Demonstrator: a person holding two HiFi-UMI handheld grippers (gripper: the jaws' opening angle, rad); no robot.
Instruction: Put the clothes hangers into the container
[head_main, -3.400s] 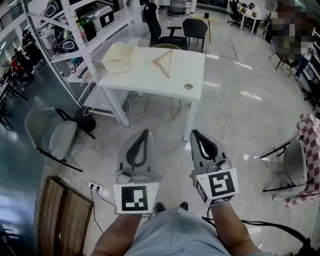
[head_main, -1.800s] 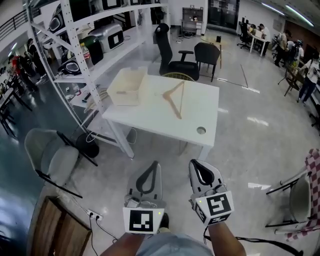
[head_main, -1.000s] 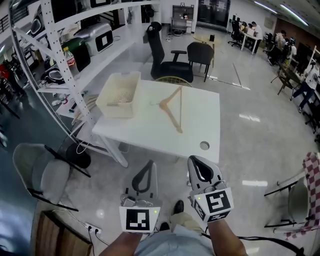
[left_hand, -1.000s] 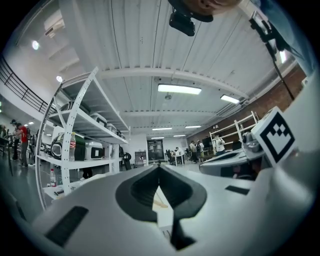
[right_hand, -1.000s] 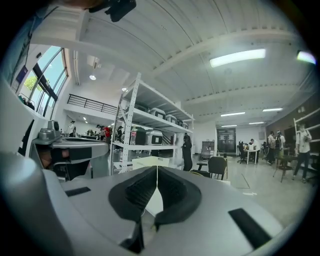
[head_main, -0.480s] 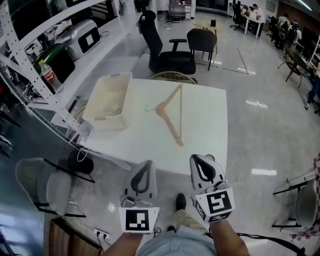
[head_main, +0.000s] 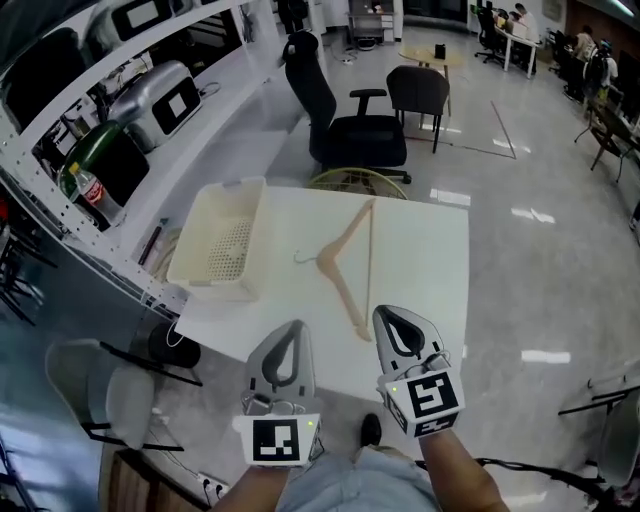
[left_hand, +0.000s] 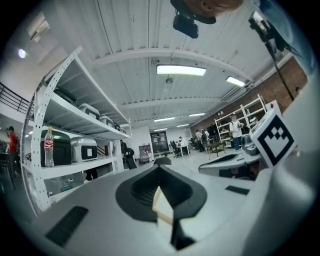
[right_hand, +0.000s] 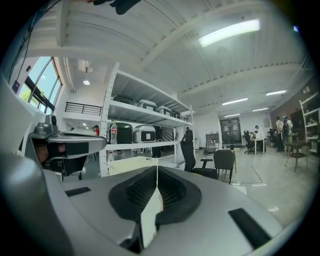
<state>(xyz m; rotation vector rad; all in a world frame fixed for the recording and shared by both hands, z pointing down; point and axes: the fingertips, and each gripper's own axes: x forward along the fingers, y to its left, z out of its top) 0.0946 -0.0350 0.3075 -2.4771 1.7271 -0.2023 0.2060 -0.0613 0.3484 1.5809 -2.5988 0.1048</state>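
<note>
A wooden clothes hanger (head_main: 347, 268) lies flat in the middle of the white table (head_main: 430, 270). A cream plastic basket (head_main: 220, 247), with nothing in it, stands on the table's left side. My left gripper (head_main: 291, 326) hovers shut and empty at the table's near edge. My right gripper (head_main: 386, 313), also shut and empty, sits just right of the hanger's near end. In the left gripper view the left gripper (left_hand: 160, 168) points level over the table, jaws together. The right gripper (right_hand: 157, 167) in its own view shows the same, with the basket (right_hand: 131, 162) beyond.
A white shelving rack (head_main: 130, 130) with appliances and a bottle (head_main: 88, 188) runs along the left. A black office chair (head_main: 345, 125) and a dark chair (head_main: 420, 92) stand behind the table. A grey chair (head_main: 105, 395) is on the floor at lower left.
The table, basket and hanger have come much closer and now lie just ahead of both grippers. Both grippers stay shut and side by side.
</note>
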